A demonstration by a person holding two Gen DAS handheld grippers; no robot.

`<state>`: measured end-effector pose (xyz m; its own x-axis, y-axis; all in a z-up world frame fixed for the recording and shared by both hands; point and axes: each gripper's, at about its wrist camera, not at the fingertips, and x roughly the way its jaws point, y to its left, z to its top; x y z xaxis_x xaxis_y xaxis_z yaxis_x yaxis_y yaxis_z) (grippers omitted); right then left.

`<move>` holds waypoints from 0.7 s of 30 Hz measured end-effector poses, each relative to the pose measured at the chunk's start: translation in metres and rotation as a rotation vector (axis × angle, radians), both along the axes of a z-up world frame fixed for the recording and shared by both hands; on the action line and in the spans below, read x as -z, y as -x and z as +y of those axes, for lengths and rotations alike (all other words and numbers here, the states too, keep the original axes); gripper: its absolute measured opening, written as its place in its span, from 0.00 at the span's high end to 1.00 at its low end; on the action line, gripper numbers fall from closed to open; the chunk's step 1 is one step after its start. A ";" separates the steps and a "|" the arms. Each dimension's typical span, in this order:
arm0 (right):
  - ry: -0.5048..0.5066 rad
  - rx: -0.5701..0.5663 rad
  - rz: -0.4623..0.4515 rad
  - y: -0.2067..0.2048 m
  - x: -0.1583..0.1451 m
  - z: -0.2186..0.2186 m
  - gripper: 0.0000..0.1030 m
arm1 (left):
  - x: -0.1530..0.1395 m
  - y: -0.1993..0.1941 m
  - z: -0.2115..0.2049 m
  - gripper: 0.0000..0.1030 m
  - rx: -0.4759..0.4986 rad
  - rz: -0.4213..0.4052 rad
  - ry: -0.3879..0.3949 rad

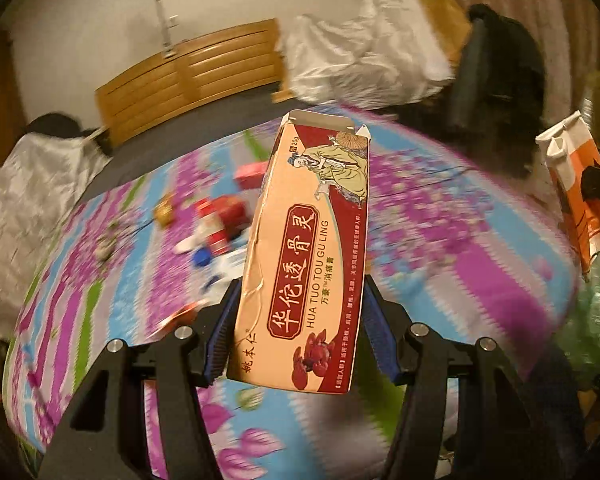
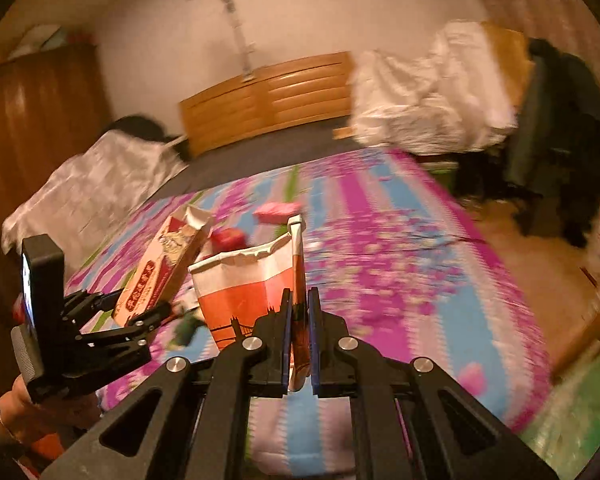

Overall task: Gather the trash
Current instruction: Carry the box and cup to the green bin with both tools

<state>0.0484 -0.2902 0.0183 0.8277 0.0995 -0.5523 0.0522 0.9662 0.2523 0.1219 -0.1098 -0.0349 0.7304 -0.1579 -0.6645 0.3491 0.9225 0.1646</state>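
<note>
Far left on the bed (image 1: 440, 216), with its purple, blue and green flowered cover, you have a loose cluster of trash (image 1: 216, 224): red and white packets, a gold bit and a blue cap, all blurred. A pink box (image 2: 278, 210) lies a little farther back on the cover.

Your left gripper (image 1: 300, 320) is clamped on the peach and dark red medicine carton (image 1: 306, 248), its blue pads pressing the two long edges near the lower end. The carton is held above the bed and points away from you, its top flaps open. In the right wrist view you see that same gripper (image 2: 140, 312) at the left, your hand (image 2: 16, 408) under it, the carton (image 2: 160, 268) tilted up and to the right.

Just right of it, your right gripper (image 2: 300, 320) is pinched tight on the side fold of the orange and white paper bag (image 2: 240, 288). The bag's mouth is open and its torn rim stands up, close beside the carton but not touching it. In the left wrist view the bag (image 1: 576, 184) shows at the far right edge.
</note>
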 end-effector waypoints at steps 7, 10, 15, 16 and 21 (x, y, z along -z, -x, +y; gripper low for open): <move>-0.004 0.255 -0.024 0.074 -0.008 -0.101 0.92 | -0.016 0.013 -0.093 0.46 0.190 0.008 0.025; -0.008 0.346 -0.031 0.103 -0.008 -0.138 0.92 | -0.020 0.024 -0.134 0.46 0.278 0.004 0.022; -0.008 0.524 -0.029 0.162 -0.009 -0.199 0.92 | -0.024 0.044 -0.199 0.46 0.423 -0.005 0.008; -0.006 0.563 -0.028 0.176 -0.010 -0.211 0.92 | -0.025 0.050 -0.214 0.46 0.455 -0.008 0.005; 0.019 0.704 -0.010 0.217 -0.013 -0.256 0.92 | -0.027 0.071 -0.266 0.46 0.569 0.003 0.005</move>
<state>-0.1687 -0.5461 0.0318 0.6973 -0.4710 -0.5404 0.6642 0.7080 0.2400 0.0509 -0.3759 -0.0076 0.5276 -0.5294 -0.6644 0.7920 0.5894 0.1593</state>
